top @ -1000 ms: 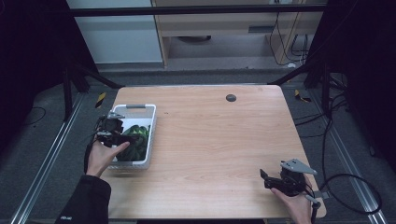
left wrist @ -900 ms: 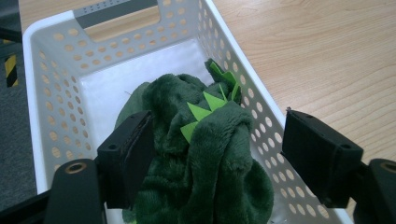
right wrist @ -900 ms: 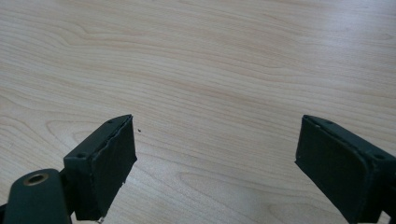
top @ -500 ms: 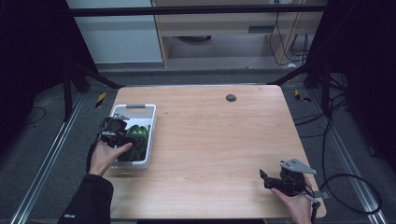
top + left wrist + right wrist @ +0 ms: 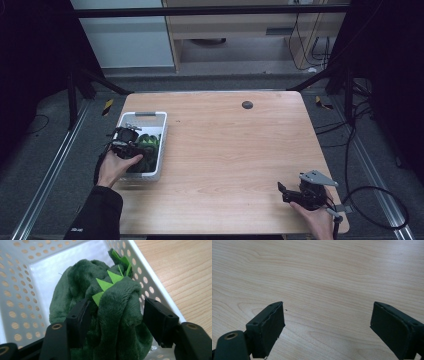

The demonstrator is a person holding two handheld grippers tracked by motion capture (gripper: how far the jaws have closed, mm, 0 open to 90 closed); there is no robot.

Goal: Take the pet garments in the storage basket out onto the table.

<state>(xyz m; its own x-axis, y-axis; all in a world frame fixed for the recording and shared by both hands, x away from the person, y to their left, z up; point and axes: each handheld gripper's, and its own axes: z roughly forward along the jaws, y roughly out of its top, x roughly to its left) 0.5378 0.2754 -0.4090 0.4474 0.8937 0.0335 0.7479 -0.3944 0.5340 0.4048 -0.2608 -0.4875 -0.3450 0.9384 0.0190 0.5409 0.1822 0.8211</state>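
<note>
High view shows a big pale wooden table (image 5: 225,150) with a small dark round spot (image 5: 247,104) near its far edge. On the left side of the table sits a white plastic basket with round holes in its walls (image 5: 145,116). Inside the basket lies a soft dark green plush toy with bright green felt spikes (image 5: 110,302). The left gripper (image 5: 131,142) is down in the basket, held by the person's left hand (image 5: 114,169). In the left gripper view its two black jaws stand apart, one on each side of a fat fold of the toy. The left jaw touches the fur, and the right jaw looks just beside it, so the jaws are spread around the toy but not squeezing it yet. The row of spikes runs away from the jaws, toward the far corner of the basket, so the toy's long way goes forward between the jaws, not across them. I think the next move is to close the jaws on that fold and lift, and the toy sits right where it needs to be for that. The right gripper (image 5: 292,192) rests at the near right corner of the table, well apart from the basket, so the left one is much nearer. Its jaws are spread wide with nothing between them but bare wood.
</note>
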